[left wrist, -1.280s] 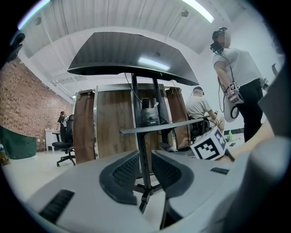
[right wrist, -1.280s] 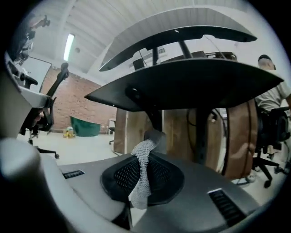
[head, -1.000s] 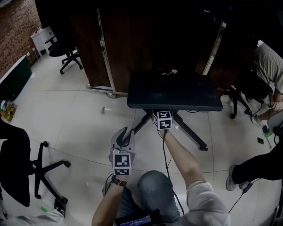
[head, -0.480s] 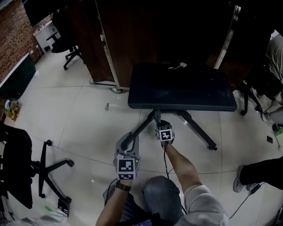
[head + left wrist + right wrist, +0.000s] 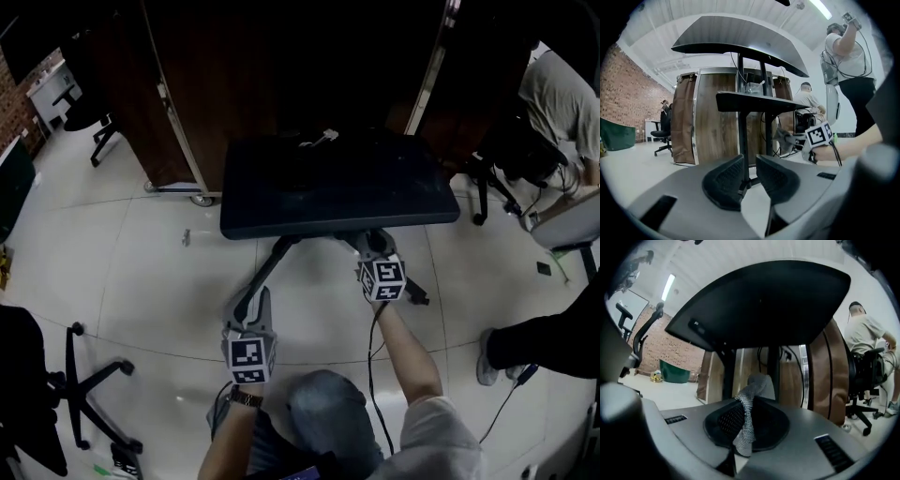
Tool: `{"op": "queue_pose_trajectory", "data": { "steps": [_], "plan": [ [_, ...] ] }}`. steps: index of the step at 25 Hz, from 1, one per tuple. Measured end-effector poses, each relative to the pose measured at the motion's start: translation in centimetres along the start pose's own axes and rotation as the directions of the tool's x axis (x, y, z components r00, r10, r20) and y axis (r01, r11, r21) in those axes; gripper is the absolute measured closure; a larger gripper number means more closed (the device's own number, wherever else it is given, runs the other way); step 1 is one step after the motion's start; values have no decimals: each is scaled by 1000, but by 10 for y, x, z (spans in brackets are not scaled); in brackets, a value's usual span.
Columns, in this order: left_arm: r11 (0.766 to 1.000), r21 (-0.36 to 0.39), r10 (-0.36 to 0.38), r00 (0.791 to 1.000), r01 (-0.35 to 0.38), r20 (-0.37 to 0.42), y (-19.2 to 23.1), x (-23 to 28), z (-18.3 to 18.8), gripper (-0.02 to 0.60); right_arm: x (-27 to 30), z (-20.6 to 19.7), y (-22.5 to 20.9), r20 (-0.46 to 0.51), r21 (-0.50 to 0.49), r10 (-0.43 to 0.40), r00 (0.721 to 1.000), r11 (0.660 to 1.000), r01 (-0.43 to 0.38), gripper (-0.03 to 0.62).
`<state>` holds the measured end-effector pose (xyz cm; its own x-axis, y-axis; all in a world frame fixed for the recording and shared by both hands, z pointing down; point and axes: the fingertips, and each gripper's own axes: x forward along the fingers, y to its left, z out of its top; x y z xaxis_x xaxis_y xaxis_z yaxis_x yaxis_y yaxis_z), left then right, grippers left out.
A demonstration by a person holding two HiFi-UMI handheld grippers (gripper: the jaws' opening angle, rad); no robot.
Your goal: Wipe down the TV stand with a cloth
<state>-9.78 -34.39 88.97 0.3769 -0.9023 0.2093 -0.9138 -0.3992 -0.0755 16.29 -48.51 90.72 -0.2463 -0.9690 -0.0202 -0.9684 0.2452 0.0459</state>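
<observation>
The TV stand [image 5: 337, 183] is a dark flat top on splayed legs, seen from above in the head view. My right gripper [image 5: 373, 248] sits just below its front edge, right of centre, shut on a grey mesh cloth [image 5: 746, 427]. The right gripper view looks up at the stand's dark underside [image 5: 768, 301], with the cloth pinched in my right gripper [image 5: 749, 401]. My left gripper [image 5: 260, 302] hangs lower and to the left, near a leg. In the left gripper view my left gripper [image 5: 750, 161] stands open by a narrow gap, with nothing between its fingers.
Brown wooden cabinets [image 5: 281, 66] stand behind the stand. A small white object [image 5: 319, 141] lies on its back edge. An office chair [image 5: 84, 394] is at lower left. One person sits at the far right [image 5: 562, 94], another's leg [image 5: 544, 342] is nearer. A cable [image 5: 370, 375] trails down.
My right gripper has moved right and up to the stand's front edge with the cloth. The left gripper has stayed low by the leg. The head view has shifted.
</observation>
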Motion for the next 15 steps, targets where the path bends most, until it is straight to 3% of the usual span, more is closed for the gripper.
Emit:
{"op": "queue_pose_trajectory", "data": {
  "steps": [3, 5, 9, 15],
  "plan": [
    [1000, 7, -24, 1000, 24, 14, -14, 14, 6, 480, 10, 45, -24, 67, -2, -24, 997, 1000, 24, 569],
    [999, 10, -37, 999, 37, 21, -22, 20, 9, 480, 21, 32, -31, 32, -4, -23, 999, 1000, 23, 569],
    [998, 11, -55, 998, 55, 15, -31, 27, 7, 480, 40, -55, -36, -154, 2, -16, 988, 1000, 16, 569],
    [999, 5, -52, 999, 52, 12, -26, 29, -5, 480, 39, -198, -46, -447, 64, -14, 894, 997, 48, 569]
  ]
}}
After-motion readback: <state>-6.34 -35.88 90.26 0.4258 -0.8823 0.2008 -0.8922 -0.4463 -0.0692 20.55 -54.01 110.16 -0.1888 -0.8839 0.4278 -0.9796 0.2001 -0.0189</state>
